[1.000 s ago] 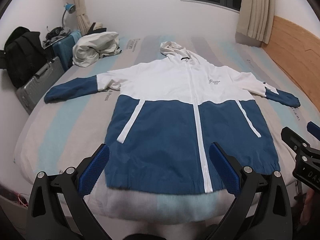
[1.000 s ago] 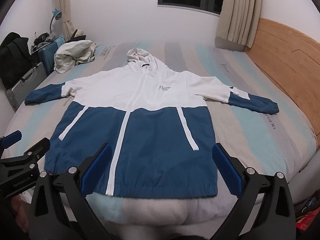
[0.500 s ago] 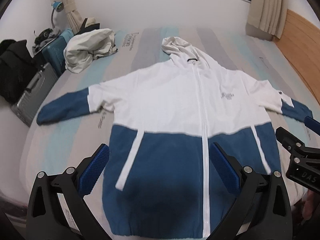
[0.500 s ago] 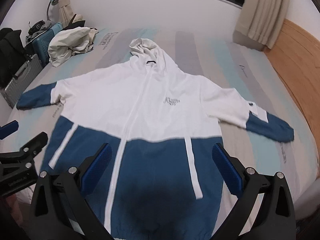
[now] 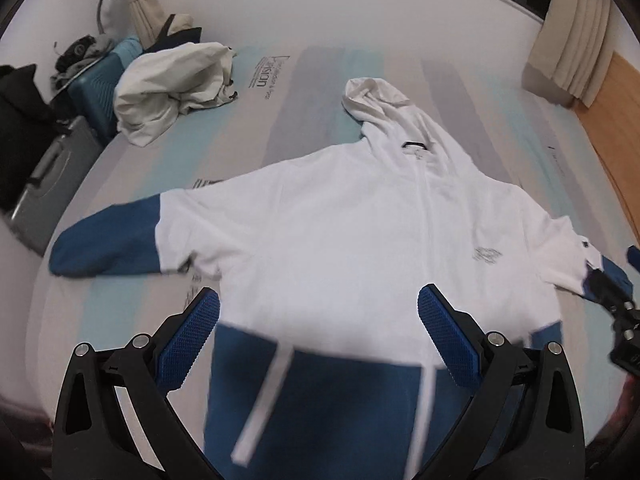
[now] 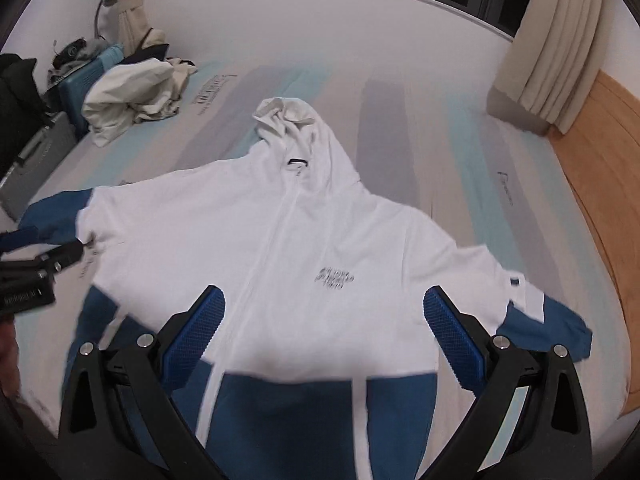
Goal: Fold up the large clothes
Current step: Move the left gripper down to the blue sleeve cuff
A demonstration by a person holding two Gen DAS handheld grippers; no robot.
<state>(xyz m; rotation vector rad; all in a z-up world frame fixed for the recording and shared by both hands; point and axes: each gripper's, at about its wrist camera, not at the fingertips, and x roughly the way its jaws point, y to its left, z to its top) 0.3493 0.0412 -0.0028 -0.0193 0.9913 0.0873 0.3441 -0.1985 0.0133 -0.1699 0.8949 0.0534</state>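
Jacket: the white and blue hooded jacket [image 5: 344, 240] is lying flat and face up on the striped bed [image 5: 312, 92], sleeves spread to both sides, hood pointing to the far wall.
Left hand-held gripper [image 5: 318, 328]: you are holding it above the jacket's lower half, jaws wide apart, grasping nothing.
Right hand-held gripper [image 6: 324, 328]: you are holding it above the jacket beside the chest print, also released and empty.
Bed corner: a crumpled white cloth [image 5: 172, 88] is lying at the far left, near a blue suitcase [image 5: 100, 80].
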